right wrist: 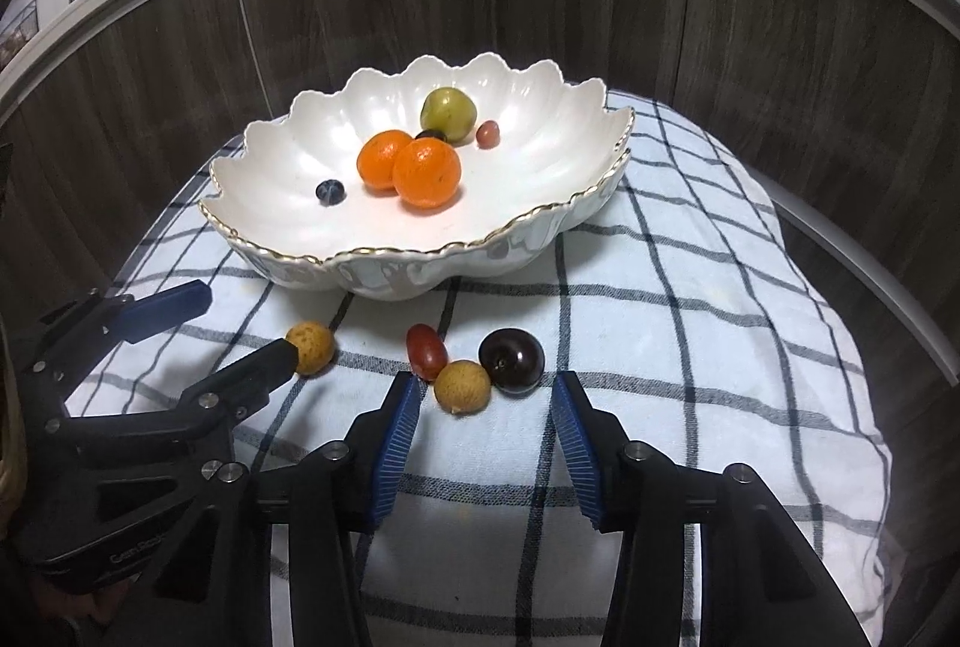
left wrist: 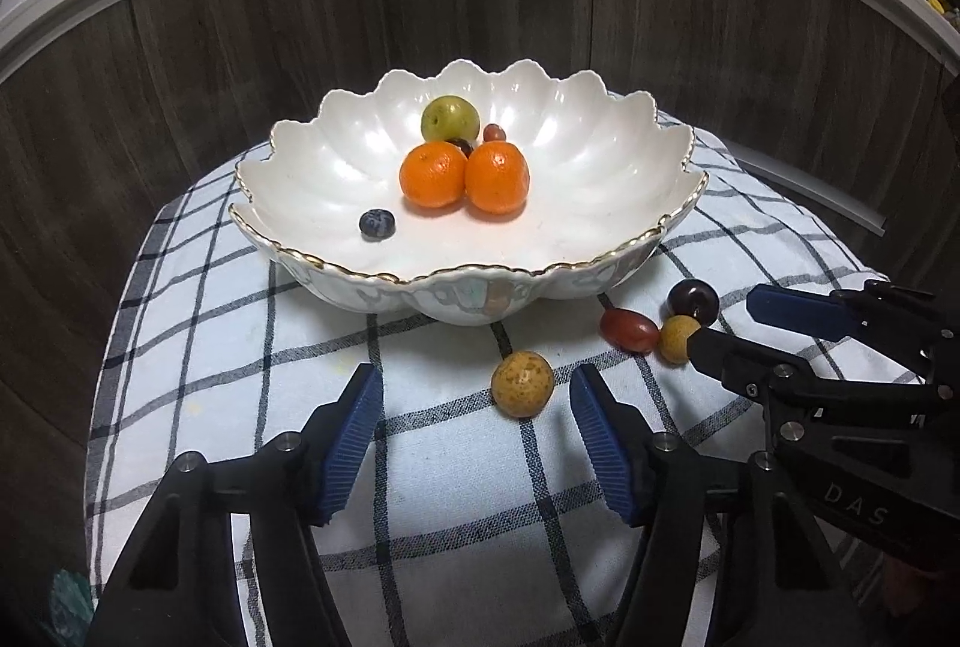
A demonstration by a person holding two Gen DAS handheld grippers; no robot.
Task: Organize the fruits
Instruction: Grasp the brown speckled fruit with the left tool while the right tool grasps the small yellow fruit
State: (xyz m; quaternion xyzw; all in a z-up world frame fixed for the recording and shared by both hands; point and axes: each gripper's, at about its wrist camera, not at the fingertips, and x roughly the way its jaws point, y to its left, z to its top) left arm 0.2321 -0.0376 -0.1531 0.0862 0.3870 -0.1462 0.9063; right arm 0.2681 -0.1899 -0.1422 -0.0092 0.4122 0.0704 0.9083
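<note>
- My left hand-held gripper (left wrist: 474, 395) points down at the checked cloth (left wrist: 420, 467), jaws apart; a speckled yellow fruit (left wrist: 522, 384) lies on the cloth ahead of them, just beside the right-side tip, not gripped.
- My right hand-held gripper (right wrist: 486, 395) has its jaws apart too, with nothing pinched; a small tan fruit (right wrist: 462, 387) and a dark plum (right wrist: 512, 360) sit just ahead of its tips.
- A red grape tomato (right wrist: 426, 351) touches the tan fruit.
- The scalloped white bowl (left wrist: 600, 155) stands behind on the cloth, holding two oranges (left wrist: 433, 174), a green fruit (left wrist: 450, 118), a blueberry (left wrist: 377, 223) and a small reddish fruit (left wrist: 494, 132).
</note>
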